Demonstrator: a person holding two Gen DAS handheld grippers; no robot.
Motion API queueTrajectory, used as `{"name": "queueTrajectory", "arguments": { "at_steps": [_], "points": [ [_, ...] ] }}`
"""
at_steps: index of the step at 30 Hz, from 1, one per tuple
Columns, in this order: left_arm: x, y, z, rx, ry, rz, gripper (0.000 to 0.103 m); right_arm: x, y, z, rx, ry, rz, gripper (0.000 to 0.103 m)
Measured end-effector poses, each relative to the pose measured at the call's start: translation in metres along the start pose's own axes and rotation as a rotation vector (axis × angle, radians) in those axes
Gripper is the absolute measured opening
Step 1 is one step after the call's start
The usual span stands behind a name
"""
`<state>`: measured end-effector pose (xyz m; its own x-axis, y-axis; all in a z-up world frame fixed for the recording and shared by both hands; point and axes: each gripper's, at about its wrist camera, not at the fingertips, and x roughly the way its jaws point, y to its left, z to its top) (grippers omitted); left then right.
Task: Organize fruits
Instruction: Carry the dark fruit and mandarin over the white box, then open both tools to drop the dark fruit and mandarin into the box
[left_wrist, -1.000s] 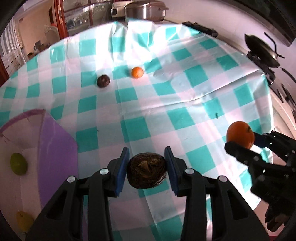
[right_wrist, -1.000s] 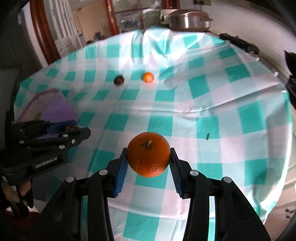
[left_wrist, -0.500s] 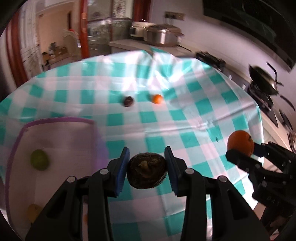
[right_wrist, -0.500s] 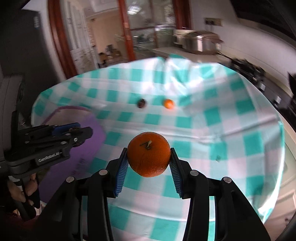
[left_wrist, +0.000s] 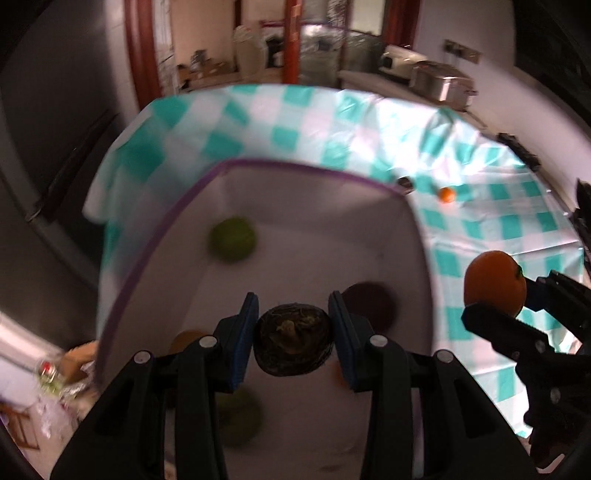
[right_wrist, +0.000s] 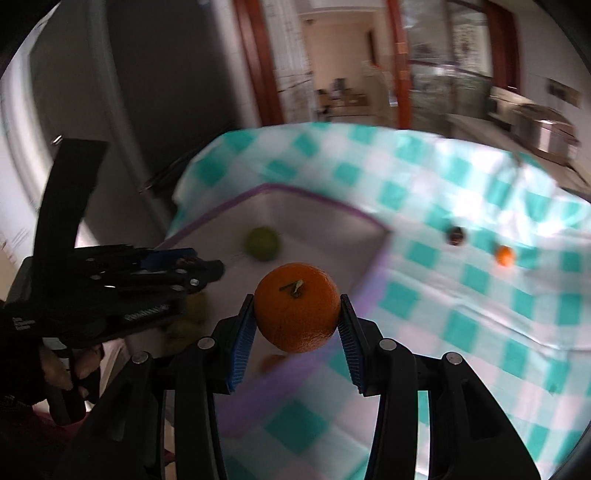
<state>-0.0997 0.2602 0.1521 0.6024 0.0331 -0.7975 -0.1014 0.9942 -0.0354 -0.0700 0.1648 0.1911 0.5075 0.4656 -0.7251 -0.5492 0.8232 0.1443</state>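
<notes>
My left gripper (left_wrist: 293, 338) is shut on a dark brown fruit (left_wrist: 293, 341) and holds it above the inside of the white bin with a purple rim (left_wrist: 295, 170). The bin holds a green fruit (left_wrist: 232, 239), a dark fruit (left_wrist: 369, 306) and others partly hidden by the gripper. My right gripper (right_wrist: 297, 325) is shut on a large orange (right_wrist: 297, 306), over the bin's right edge (right_wrist: 317, 201). A small orange (right_wrist: 505, 256) and a small dark fruit (right_wrist: 455, 235) lie on the checked tablecloth (right_wrist: 461, 321) beyond the bin.
The left gripper's body (right_wrist: 122, 291) shows at the left of the right wrist view, and the right gripper with its orange (left_wrist: 495, 288) at the right of the left wrist view. A metal pot (left_wrist: 441, 83) stands on a far counter. A dark cabinet (left_wrist: 55, 147) is left of the table.
Both grippers have swung left with their fruits, from over the open tablecloth to the bin. The left one is now over the bin's inside. Both views are blurred by motion.
</notes>
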Motion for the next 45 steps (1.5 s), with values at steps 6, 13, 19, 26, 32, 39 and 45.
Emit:
{"name": "queueTrajectory", "arguments": {
  "at_steps": [6, 13, 19, 26, 32, 39, 45],
  "points": [
    [0.010, 0.031, -0.027, -0.006, 0.062, 0.070, 0.040, 0.037, 0.050, -0.002, -0.130, 0.077, 0.110, 0.044],
    [0.023, 0.034, -0.050, 0.045, 0.104, 0.107, 0.040, 0.068, 0.046, -0.021, -0.124, 0.162, 0.110, 0.044],
    [0.033, 0.021, -0.063, 0.128, 0.113, 0.106, 0.040, 0.076, 0.046, -0.025, -0.165, 0.166, 0.059, 0.044],
    [0.033, 0.026, -0.069, 0.104, 0.114, 0.097, 0.040, 0.087, 0.055, -0.029, -0.300, 0.194, -0.066, 0.044],
    [0.035, 0.027, -0.065, 0.081, 0.099, 0.116, 0.063, 0.091, 0.059, -0.032, -0.382, 0.225, -0.111, 0.048],
    [0.026, 0.034, -0.031, 0.044, 0.058, 0.217, 0.095, 0.026, 0.029, 0.006, -0.321, 0.048, -0.147, 0.075],
    [0.003, -0.002, 0.029, 0.093, -0.108, 0.234, 0.101, -0.054, -0.027, 0.032, -0.166, -0.122, -0.320, 0.087]
  ]
}}
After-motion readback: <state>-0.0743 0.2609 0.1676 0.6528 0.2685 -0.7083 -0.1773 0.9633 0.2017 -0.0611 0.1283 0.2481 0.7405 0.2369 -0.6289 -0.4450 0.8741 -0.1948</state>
